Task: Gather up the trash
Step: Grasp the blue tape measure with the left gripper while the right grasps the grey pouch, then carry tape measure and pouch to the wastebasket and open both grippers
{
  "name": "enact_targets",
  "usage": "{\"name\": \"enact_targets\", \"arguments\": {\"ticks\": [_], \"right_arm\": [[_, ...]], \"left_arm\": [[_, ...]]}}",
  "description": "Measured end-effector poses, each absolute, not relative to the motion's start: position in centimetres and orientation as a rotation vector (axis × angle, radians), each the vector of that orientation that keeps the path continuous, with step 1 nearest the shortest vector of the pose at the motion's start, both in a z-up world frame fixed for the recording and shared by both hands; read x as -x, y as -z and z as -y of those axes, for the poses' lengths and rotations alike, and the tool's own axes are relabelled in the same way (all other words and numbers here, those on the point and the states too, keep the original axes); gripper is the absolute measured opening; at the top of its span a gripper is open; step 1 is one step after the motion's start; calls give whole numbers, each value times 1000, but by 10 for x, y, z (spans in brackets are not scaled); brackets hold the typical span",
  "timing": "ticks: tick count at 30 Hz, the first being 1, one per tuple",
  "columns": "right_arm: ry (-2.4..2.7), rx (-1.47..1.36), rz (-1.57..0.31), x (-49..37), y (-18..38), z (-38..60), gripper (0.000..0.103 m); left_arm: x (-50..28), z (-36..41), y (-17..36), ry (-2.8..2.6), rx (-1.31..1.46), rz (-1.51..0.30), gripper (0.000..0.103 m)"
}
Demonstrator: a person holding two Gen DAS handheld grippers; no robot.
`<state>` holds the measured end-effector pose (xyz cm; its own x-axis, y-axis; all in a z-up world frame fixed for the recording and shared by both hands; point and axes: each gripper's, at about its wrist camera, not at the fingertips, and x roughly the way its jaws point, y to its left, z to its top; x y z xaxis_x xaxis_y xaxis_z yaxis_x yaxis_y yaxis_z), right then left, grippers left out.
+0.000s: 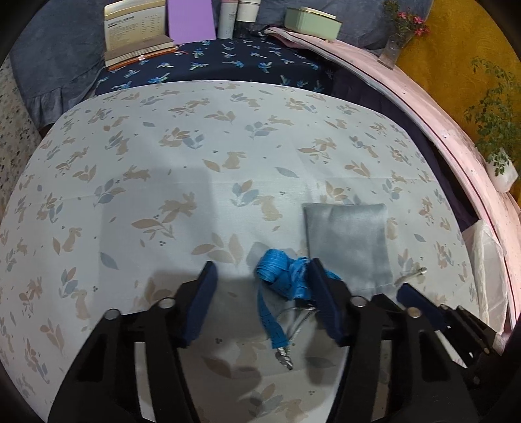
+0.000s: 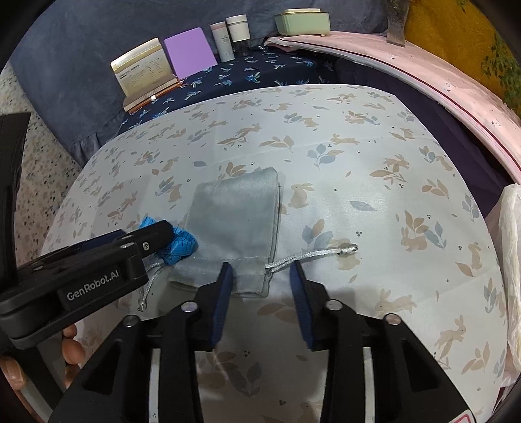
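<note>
While I look down my left wrist camera, my left gripper [image 1: 260,276] sits low over the rabbit-print tablecloth [image 1: 195,156], angled forward and slightly down. Its 2 blue-padded fingers [image 1: 202,293] are spread wide, released, clamping nothing. A crumpled blue tape measure [image 1: 283,276] lies bunched between them, pressed close against the right finger, and I cannot tell whether pad and tape actually touch. 1 loose end of the tape trails back toward the camera and ends in a metal tip. Just beyond the right finger lies a grey drawstring pouch [image 1: 348,240], flat on the cloth, with its silver cord [image 1: 410,275] running out to the right. At the far edge I see an upright book [image 1: 135,26], a purple card [image 1: 190,21], 2 white bottles [image 1: 236,16] and a pale green tin [image 1: 311,21]. A potted plant [image 1: 495,130] stands on the pink ledge to the right.

From my right wrist camera, my right gripper [image 2: 262,283] is also low and level with the table, pointing at the pouch's mouth. Its fingers [image 2: 223,293] are parted, holding nothing; the left pad overlaps the hem of the grey drawstring pouch [image 2: 234,214], and the silver cord [image 2: 309,255] passes just ahead of the right pad. My other gripper's black body [image 2: 81,276] crosses in from the left, its tip over the blue tape measure [image 2: 180,245], which lies touching the pouch's left edge. A crinkled plastic bag [image 2: 511,260] shows at the right rim.
</note>
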<state>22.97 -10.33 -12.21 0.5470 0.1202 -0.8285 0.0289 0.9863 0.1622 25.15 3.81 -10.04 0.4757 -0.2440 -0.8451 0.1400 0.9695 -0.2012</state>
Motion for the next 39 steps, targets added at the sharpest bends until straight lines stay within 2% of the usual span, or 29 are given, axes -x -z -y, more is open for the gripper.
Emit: {"name": "enact_targets", "arguments": {"ticks": [1, 2, 8, 23, 39], "right_arm": [[-62, -164, -993, -229, 122, 103, 19], [-66, -167, -995, -228, 122, 102, 16], [-63, -185, -987, -222, 118, 108, 8], [44, -257, -831, -180, 53, 176, 7], [197, -337, -719, -110, 12, 280, 7]], "left_arm": [[-251, -36, 100, 249, 114, -1052, 41], [-251, -34, 99, 271, 123, -1057, 31], [-247, -26, 93, 304, 128, -1053, 21], [-220, 16, 35, 374, 96, -959, 20], [-167, 138, -5, 554, -15, -903, 20]]}}
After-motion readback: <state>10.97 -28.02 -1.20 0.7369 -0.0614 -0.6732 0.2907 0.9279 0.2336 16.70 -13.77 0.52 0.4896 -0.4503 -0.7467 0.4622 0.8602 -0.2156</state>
